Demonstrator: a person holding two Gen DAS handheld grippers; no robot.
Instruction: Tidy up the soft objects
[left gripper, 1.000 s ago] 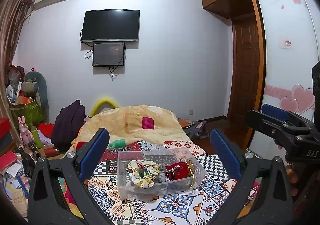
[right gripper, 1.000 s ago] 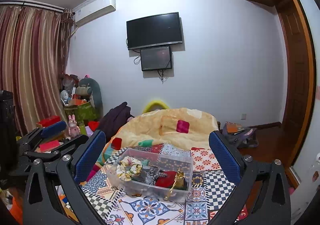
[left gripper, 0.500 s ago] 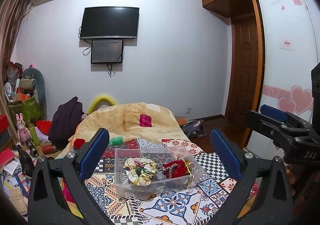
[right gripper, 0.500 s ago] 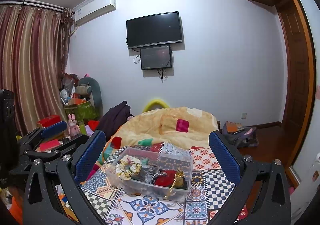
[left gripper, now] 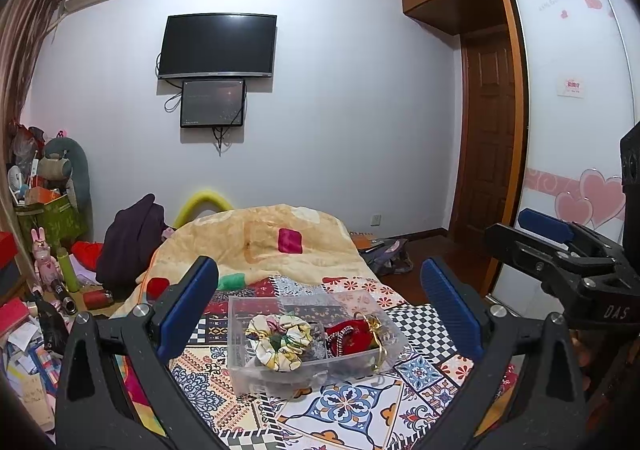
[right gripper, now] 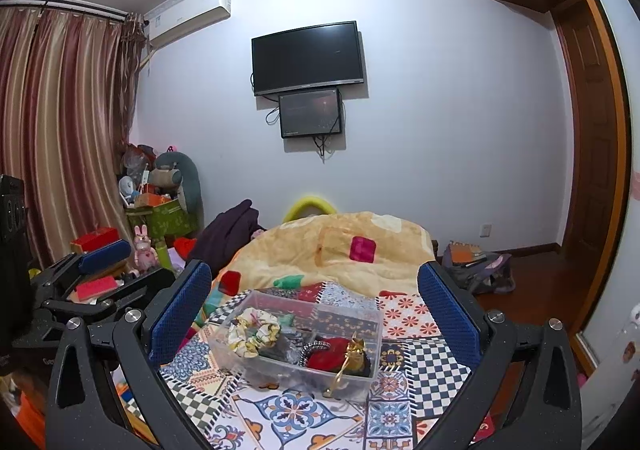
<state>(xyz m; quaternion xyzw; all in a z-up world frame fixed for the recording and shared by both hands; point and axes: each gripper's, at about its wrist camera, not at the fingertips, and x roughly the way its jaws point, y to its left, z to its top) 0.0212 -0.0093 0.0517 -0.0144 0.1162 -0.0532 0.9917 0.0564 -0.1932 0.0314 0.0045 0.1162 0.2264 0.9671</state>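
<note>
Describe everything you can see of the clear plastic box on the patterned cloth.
The clear plastic box is a shallow, rectangular, see-through bin with no lid on it, sitting flat on the patchwork-patterned cloth. Inside lie a yellow floral scrunchie at its left end, a red pouch with a gold tie at its right end, and darker items between that are hard to identify. Both grippers hover short of it, jaws wide apart, touching nothing.

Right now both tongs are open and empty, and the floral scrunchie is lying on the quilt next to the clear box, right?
Not quite. The scrunchie lies inside the clear box, not beside it on the quilt; both wrist views show that. The rest holds: the left tongs and right tongs are open and empty.
</note>
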